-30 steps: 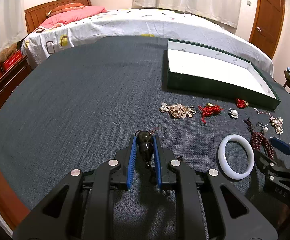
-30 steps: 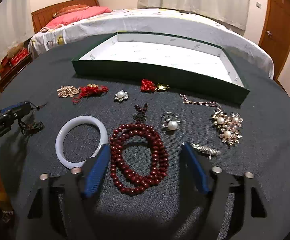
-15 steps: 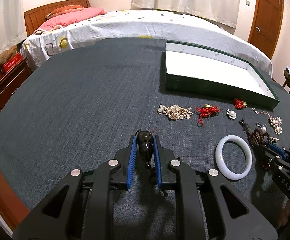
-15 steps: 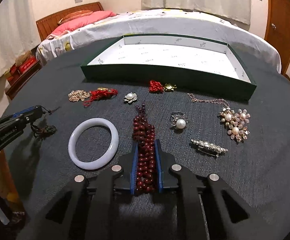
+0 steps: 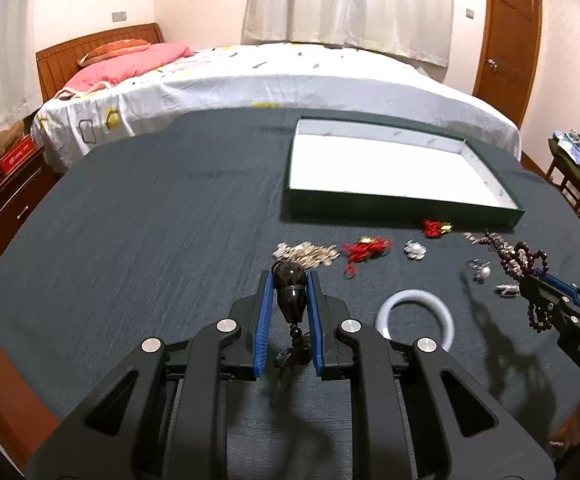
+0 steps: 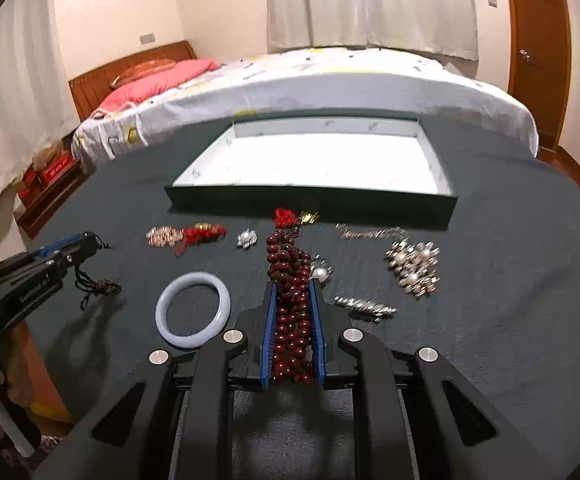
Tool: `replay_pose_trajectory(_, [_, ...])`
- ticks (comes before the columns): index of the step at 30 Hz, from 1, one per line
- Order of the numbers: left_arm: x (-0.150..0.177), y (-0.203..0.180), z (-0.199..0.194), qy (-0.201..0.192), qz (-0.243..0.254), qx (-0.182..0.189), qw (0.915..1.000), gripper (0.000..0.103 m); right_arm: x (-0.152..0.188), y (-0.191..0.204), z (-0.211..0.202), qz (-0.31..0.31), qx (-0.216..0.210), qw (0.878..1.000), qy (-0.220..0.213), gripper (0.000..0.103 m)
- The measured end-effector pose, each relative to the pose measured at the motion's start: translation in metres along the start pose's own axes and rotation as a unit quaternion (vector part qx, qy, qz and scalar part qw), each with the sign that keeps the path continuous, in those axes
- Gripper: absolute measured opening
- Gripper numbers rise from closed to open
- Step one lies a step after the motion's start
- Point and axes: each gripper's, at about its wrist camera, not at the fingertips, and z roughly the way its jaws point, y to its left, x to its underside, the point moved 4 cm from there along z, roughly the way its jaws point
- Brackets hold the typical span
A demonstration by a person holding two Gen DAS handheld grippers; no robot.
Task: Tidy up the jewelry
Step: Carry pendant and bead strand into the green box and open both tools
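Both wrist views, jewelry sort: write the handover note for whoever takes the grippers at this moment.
Left gripper: shut on the dark pendant, its tassel hanging below.
Right gripper: shut on the dark red bead strand, bunched between the pads.
Green box: at the far side of the table, white inside, nothing in it.
Still on the cloth: white bangle, gold cluster, red knot charm, small pearl brooch, red tassel charm, pearl ring, pearl flower necklace, silver clip.
Done: two pieces gripped.
Left: put both in the box, then the rest.
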Motion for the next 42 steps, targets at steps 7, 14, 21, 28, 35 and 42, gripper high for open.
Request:
replay_pose_trajectory(7, [-0.022, -0.022, -0.013, -0.021, 0.011, 0.025, 0.9994, 0.017, -0.022, -0.012, -0.018, 0.010, 0.006, 0.999, -0.036, 0.016])
replay_pose_trajectory(14, [-0.066, -0.052, -0.013, -0.054, 0.021, 0.059, 0.9966, 0.017, -0.055, -0.026, -0.023, 0.020, 0.006, 0.997, -0.068, 0.016])
replay_pose_trajectory(21, [-0.118, -0.090, 0.003, -0.094, 0.043, 0.079, 0.9915, 0.017, -0.100, -0.045, -0.013, 0.025, 0.017, 0.994, -0.103, 0.016])
replay_pose_trajectory(28, [-0.158, -0.123, 0.049, -0.099, 0.047, 0.091, 0.9898, 0.017, -0.131, -0.064, 0.022, 0.029, 0.033, 0.993, -0.109, 0.016])
replay_pose_trajectory(35, [-0.149, -0.138, 0.124, -0.030, 0.052, 0.079, 0.9950, 0.017, -0.121, -0.084, 0.088, 0.048, 0.040, 0.997, -0.043, 0.016])
replay_pose_trajectory(42, [-0.121, -0.138, 0.176, 0.046, 0.059, 0.078, 0.9942, 0.017, -0.102, -0.096, 0.125, 0.056, 0.050, 0.997, 0.013, 0.016])
